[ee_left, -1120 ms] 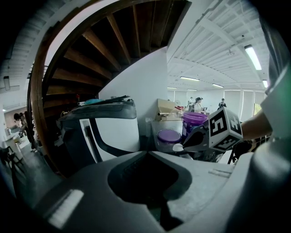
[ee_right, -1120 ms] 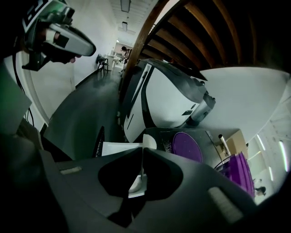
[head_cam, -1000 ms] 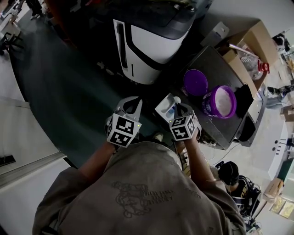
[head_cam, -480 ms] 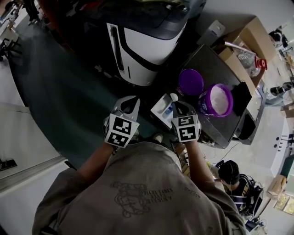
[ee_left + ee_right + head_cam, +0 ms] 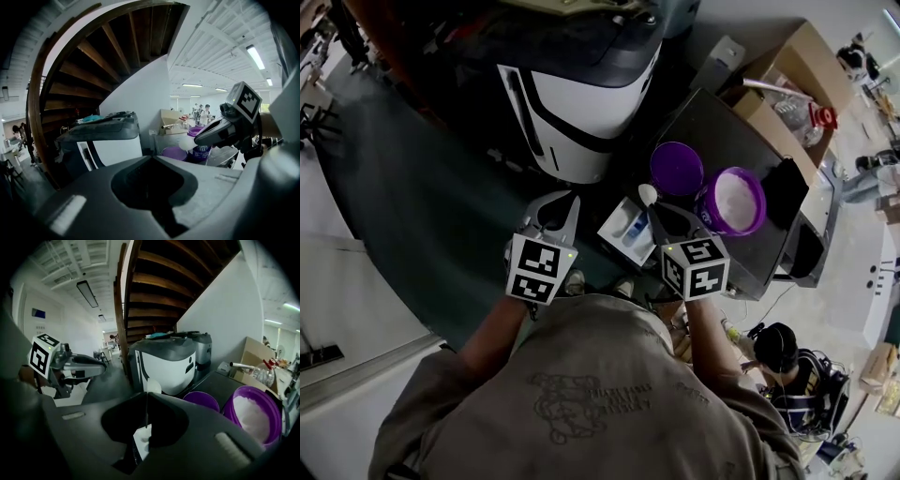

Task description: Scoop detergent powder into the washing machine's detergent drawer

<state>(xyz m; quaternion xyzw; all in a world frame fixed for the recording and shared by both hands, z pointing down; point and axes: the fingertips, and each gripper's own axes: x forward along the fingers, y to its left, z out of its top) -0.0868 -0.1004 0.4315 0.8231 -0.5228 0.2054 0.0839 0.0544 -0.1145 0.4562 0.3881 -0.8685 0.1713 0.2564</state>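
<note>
Detergent powder (image 5: 733, 195) could be spilled beside the white plastic detergent drawer (image 5: 617, 228) if the thin white plastic scoop (image 5: 648, 195), pinched by its handle in the closed jaws of the right gripper (image 5: 660, 217), were allowed to twist or tip early. The powder is seen as a pale, fine heap in the open round purple tub (image 5: 705, 217), just right of the drawer. The left gripper (image 5: 566, 212) is closed on nothing.
</note>
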